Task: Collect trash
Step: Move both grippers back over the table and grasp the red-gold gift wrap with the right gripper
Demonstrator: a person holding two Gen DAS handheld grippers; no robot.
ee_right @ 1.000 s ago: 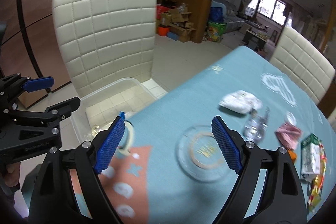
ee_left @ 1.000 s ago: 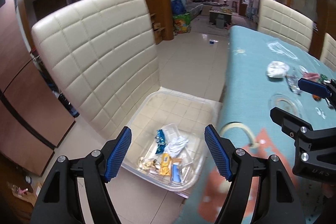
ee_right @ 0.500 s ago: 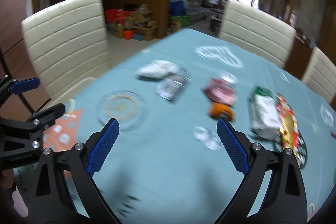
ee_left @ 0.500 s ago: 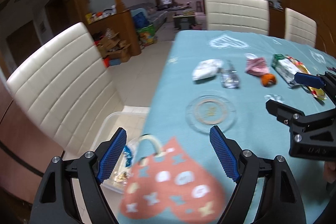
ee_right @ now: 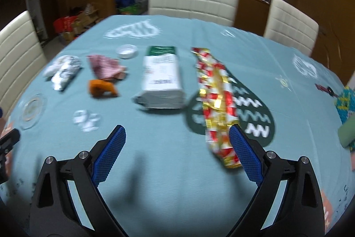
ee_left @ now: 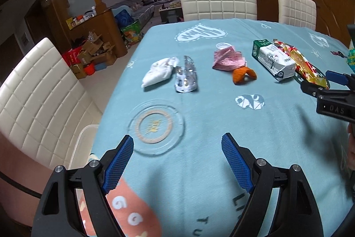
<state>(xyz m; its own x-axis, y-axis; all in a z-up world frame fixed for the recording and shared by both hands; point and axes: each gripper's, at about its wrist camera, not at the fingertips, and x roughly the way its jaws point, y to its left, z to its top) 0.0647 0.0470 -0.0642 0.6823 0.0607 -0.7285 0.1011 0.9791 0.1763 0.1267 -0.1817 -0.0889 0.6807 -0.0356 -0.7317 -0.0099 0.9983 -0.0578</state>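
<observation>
Trash lies in a row on the teal tablecloth (ee_left: 221,126): a white crumpled wrapper (ee_left: 158,71), a silver blister pack (ee_left: 186,78), a pink wrapper (ee_left: 226,59) by a white cap (ee_left: 223,45), an orange peel (ee_left: 241,74), a green-white pack (ee_left: 273,60) and a red-gold foil wrapper (ee_left: 307,67). They also show in the right wrist view: pack (ee_right: 162,77), foil wrapper (ee_right: 216,94), peel (ee_right: 101,87). My left gripper (ee_left: 177,161) is open and empty above the table's near part. My right gripper (ee_right: 177,154) is open and empty, its right finger beside the foil wrapper's near end.
A clear glass dish (ee_left: 155,126) sits just ahead of the left gripper. A clear plastic bin's rim (ee_left: 83,143) shows on the cream chair (ee_left: 37,99) at left. More cream chairs (ee_left: 217,1) stand at the far side. A colourful knitted item (ee_right: 346,101) lies at right.
Both grippers have swung right, away from the bin on the chair and over the table. The trash row has come into full view. Both stay open and empty.
</observation>
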